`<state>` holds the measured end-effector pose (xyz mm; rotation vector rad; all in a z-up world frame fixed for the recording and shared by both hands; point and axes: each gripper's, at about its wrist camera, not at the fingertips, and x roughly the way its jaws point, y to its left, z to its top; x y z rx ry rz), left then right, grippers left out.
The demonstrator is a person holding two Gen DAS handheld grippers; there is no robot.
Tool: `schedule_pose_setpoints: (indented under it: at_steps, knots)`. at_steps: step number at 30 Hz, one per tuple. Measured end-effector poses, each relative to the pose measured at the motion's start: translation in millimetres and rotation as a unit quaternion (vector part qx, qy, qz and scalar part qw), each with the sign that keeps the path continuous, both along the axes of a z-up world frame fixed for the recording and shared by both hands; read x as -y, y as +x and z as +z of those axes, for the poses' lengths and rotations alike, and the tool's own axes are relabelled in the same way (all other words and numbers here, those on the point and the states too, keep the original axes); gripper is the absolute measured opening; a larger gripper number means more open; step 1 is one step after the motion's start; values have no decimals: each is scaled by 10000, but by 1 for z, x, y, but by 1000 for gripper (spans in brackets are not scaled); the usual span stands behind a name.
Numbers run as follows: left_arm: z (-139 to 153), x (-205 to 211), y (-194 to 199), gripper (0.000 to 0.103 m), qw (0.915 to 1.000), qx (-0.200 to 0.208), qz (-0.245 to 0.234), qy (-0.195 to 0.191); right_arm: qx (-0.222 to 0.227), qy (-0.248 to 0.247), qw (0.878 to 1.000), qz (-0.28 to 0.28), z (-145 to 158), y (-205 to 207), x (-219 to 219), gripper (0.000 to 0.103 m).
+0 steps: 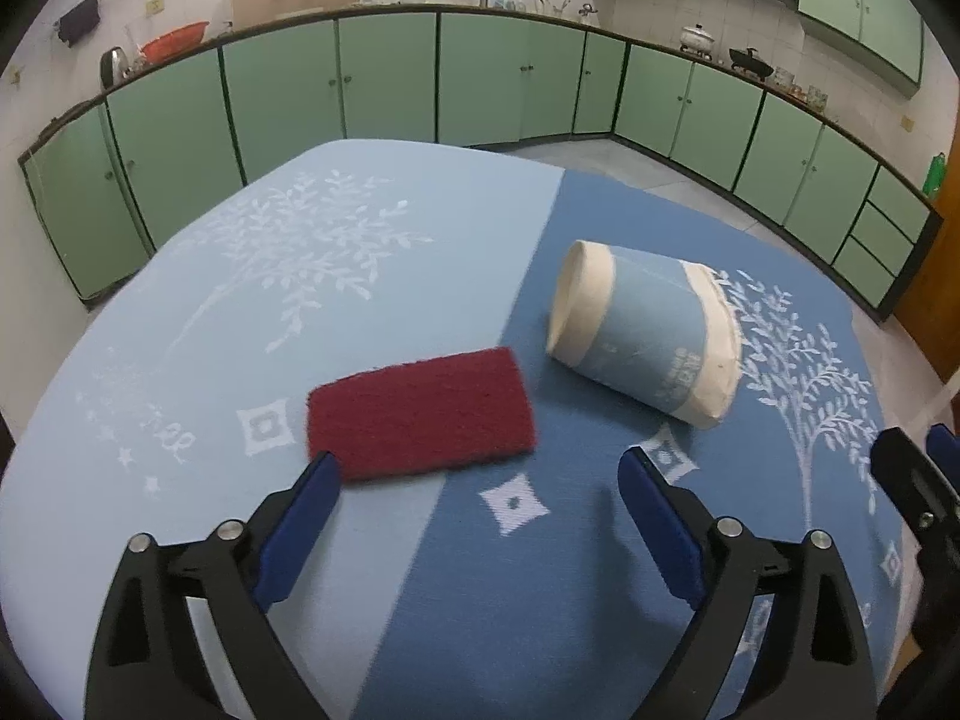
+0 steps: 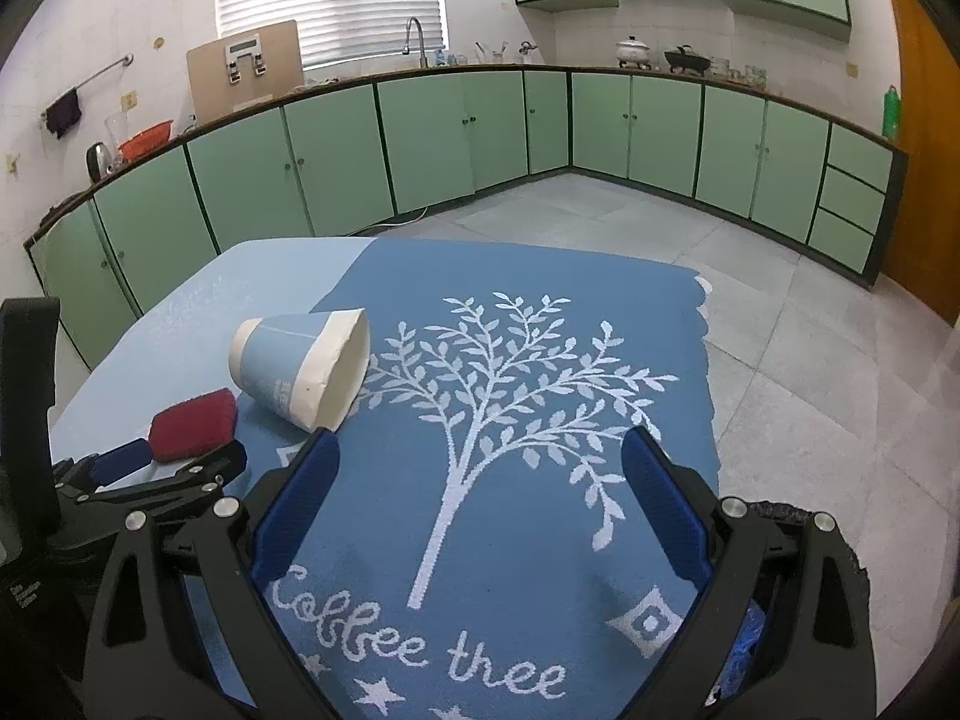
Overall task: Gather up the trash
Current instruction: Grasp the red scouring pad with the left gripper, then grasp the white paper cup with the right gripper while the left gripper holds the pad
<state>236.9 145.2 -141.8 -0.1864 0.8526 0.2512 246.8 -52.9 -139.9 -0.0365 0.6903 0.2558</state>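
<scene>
A crushed blue-and-cream paper cup (image 1: 645,333) lies on its side on the blue tablecloth; it also shows in the right wrist view (image 2: 303,369). A dark red scouring pad (image 1: 420,414) lies flat to its left, also seen in the right wrist view (image 2: 192,423). My left gripper (image 1: 480,480) is open and empty, its left fingertip beside the pad's near corner. My right gripper (image 2: 480,462) is open and empty, its left fingertip just below the cup's open mouth. The right gripper's finger shows at the left wrist view's right edge (image 1: 912,480).
The tablecloth (image 2: 510,540) with a white tree pattern covers the table; its far and right edges drop to a tiled floor (image 2: 810,360). Green cabinets (image 1: 390,78) line the walls. A dark bag rim with blue contents (image 2: 780,516) sits at the table's lower right.
</scene>
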Motion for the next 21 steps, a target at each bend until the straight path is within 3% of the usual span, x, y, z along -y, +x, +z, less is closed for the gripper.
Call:
schedule_pose_setpoints:
  at_steps: [10,21]
  knots:
    - [7,-13,-3,92,9991,188,379,85,-37,-78,10000,-1,-2,0,1,92]
    - [-8,-18,15,96,9986,-237,472,-44,-71,-91,9999,7,-5,3,1,92]
